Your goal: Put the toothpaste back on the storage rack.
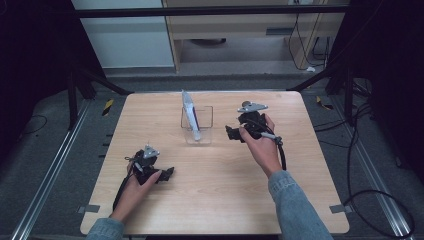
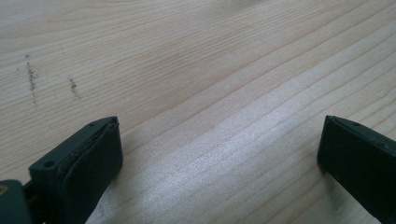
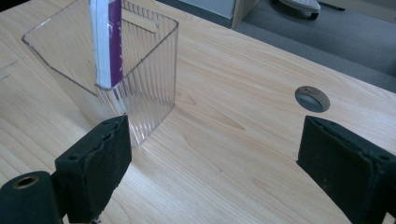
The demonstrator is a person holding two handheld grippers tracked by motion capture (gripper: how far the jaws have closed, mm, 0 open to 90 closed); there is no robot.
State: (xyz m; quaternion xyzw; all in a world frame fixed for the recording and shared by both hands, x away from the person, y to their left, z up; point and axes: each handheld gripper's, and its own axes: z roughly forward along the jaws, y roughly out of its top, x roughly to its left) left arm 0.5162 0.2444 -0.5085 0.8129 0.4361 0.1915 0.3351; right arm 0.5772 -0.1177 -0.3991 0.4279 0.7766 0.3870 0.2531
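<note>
Tube (image 1: 190, 116) leaning in clear holder (image 1: 204, 131); my right tongs (image 1: 231, 133) beside it and left tongs (image 1: 169, 173) gape, empty, over worktop (image 1: 225, 195).

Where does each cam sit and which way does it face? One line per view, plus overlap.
High view: above the person's side, looking forward and down on the light wooden table; both forearms, left gripper and right gripper show.
Left gripper view: rides the left gripper, aimed down at bare tabletop; jaws apart.
Right gripper view: rides the right gripper, facing the clear ribbed plastic box holding a white-and-purple tube; jaws apart.
Shared: high and right gripper views both show the box and tube.
</note>
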